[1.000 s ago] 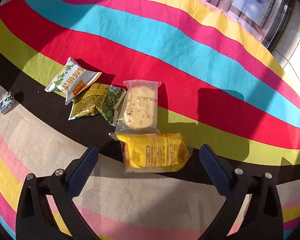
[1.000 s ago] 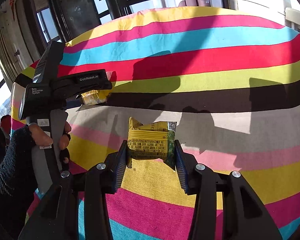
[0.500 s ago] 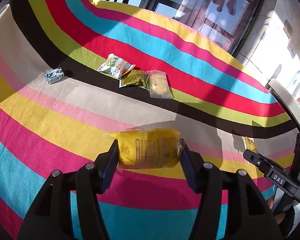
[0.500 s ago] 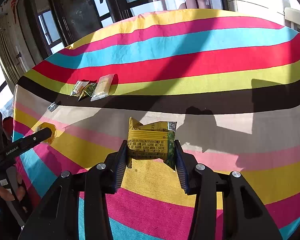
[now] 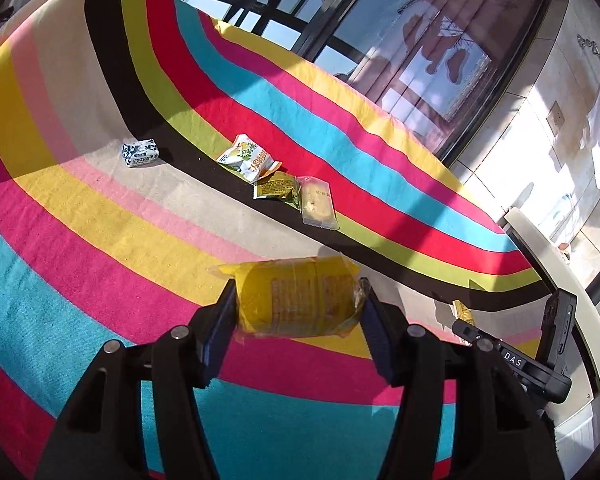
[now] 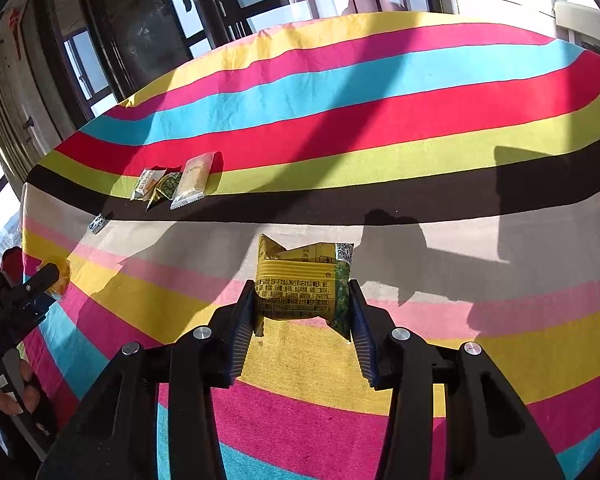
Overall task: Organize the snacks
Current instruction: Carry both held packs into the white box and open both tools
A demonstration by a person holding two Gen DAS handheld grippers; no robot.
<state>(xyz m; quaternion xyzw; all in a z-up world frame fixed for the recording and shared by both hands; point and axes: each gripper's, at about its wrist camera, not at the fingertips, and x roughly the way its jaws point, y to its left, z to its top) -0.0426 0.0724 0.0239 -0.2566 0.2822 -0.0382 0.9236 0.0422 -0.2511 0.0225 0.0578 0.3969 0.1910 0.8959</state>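
Each tool has its pads closed on one snack, clear above the striped table, likely to carry both to a group: the left tool (image 5: pixel 298 306) pinches a plump yellow packet (image 5: pixel 296 298), the right tool (image 6: pixel 302 314) a crinkled yellow-green pouch (image 6: pixel 304 280). At eleven o'clock three packets (image 6: pixel 176 180) lie touching on the black stripe, a small blue-white one (image 5: pixel 139 153) apart.

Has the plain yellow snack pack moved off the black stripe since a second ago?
Yes. The yellow snack pack, shut in the left gripper, left its spot beside the clear-wrapped cake and now hangs nearer, over pink and yellow stripes.
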